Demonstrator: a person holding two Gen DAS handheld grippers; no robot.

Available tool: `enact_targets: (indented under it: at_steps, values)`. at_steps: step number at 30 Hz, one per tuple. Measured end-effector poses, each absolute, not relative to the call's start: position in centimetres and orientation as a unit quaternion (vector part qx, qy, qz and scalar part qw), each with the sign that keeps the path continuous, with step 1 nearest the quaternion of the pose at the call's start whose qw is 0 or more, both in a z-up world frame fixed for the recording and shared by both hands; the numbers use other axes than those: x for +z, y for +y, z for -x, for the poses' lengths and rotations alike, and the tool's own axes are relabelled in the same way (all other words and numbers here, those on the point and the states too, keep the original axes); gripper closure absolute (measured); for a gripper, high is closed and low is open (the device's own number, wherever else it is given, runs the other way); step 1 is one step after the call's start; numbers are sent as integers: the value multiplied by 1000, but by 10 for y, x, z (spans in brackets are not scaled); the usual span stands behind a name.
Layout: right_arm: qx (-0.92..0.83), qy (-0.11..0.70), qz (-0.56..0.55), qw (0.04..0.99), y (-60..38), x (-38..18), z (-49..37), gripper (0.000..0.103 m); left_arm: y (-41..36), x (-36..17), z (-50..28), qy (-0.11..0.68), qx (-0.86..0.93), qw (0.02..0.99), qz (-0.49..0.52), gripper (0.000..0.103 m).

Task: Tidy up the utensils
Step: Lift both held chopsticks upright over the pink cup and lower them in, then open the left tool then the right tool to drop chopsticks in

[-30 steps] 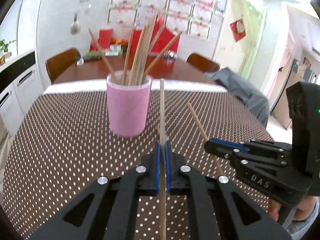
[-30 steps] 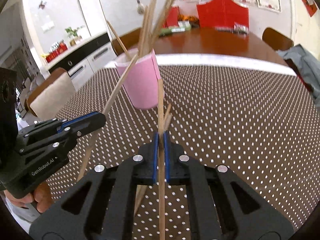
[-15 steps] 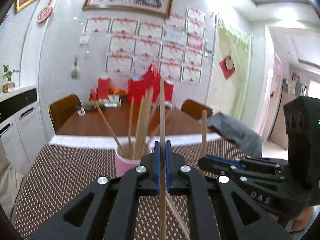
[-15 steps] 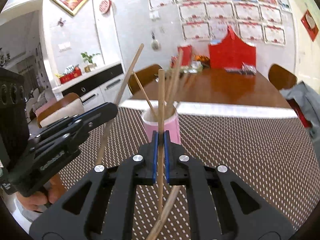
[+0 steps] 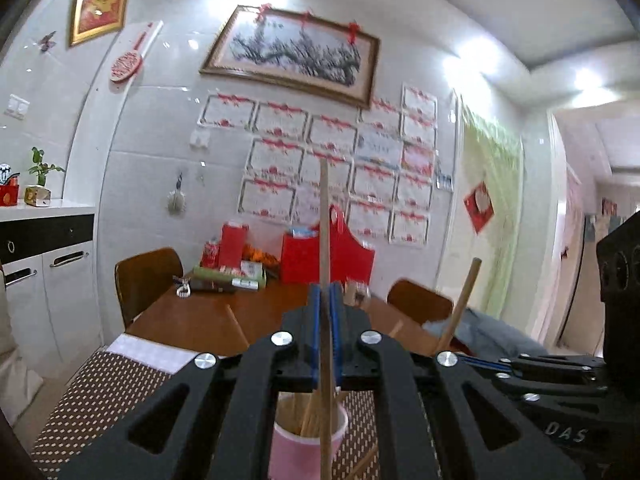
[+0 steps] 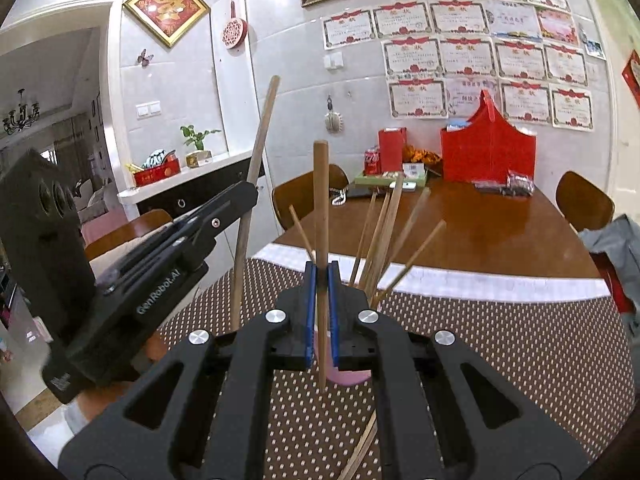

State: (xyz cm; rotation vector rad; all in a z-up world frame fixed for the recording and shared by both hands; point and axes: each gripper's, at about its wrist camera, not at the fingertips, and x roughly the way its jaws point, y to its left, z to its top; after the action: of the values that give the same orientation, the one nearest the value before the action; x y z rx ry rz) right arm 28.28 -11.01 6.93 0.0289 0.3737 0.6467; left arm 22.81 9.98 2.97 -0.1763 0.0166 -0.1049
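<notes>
The pink cup [image 5: 306, 440] of chopsticks stands on the dotted table [image 6: 500, 344] toward its far edge. Each claw is clamped on one upright chopstick: the left claw [image 5: 325, 336] on its chopstick [image 5: 324, 224], the right claw [image 6: 321, 312] on its own [image 6: 320, 200]. Lowered together, the sticks could knock the leaning bundle or tip the cup. Only the left view looks into the cup; the right shows a loose chopstick [image 6: 362, 454] near the table's near edge.

Pink cup [image 5: 308, 446] mostly hidden behind left gripper [image 5: 325, 300]; base cut off by lower edge. In right wrist view, only a pink sliver [image 6: 348, 378] visible below right gripper [image 6: 321, 280]. Loose chopstick [image 6: 360, 454] running off bottom edge.
</notes>
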Motion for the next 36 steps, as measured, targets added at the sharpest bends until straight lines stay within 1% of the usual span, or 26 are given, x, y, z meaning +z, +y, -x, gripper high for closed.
enact_targets:
  at_steps: [7,14,20,27,36]
  values:
    - [321,156,-23,934,-111,93,-303,97,100,30,-256,-45,-45,992,105,98]
    - [323,140,-26,936,-110,107,-324,97,95,17,-287,-59,-34,991,117,98]
    - [325,131,-30,936,-108,109,-340,97,89,12,-303,-77,-17,991,105,98]
    - [325,139,-43,934,-110,100,-358,97,86,1,-310,-78,2,993,92,98]
    - [329,122,-50,935,-115,112,-357,97,88,-17,-312,-40,3,995,92,98]
